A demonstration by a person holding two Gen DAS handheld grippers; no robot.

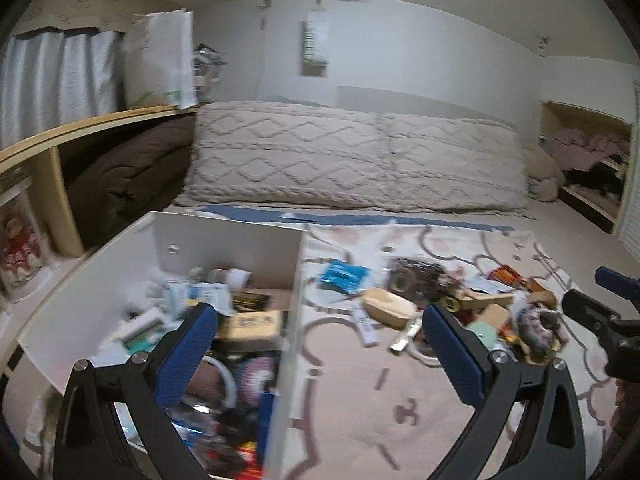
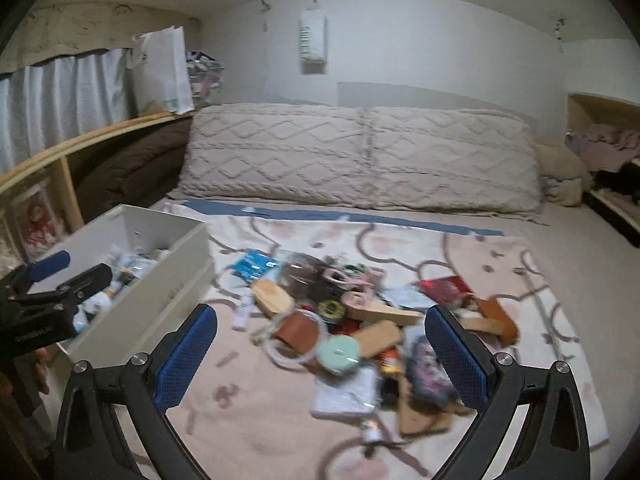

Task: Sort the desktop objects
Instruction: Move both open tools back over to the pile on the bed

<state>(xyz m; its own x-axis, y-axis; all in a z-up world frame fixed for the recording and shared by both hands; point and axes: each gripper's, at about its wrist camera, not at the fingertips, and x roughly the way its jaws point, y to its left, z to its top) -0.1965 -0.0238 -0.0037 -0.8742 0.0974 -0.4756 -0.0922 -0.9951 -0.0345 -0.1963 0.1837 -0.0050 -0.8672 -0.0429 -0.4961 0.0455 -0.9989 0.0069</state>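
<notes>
Bed [image 2: 560,240] with patterned blanket [image 2: 248,400], two knit pillows [image 2: 360,156] at head edge. White box [image 2: 160,296] on blanket's left edge, partly filled. Clutter pile [image 2: 360,328] mid-blanket, right of box, apart from it. Left gripper [image 1: 320,356] over box's right wall, jaws spread, empty. Right gripper [image 2: 320,356] above pile, jaws spread, empty.

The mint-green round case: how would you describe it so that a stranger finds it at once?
Start at the white box on the bed's left side, then go right to the loose pile on the patterned blanket. At the pile's near edge lies the mint-green round case, beside a white cable loop; nothing else there is round and pale green.
</notes>
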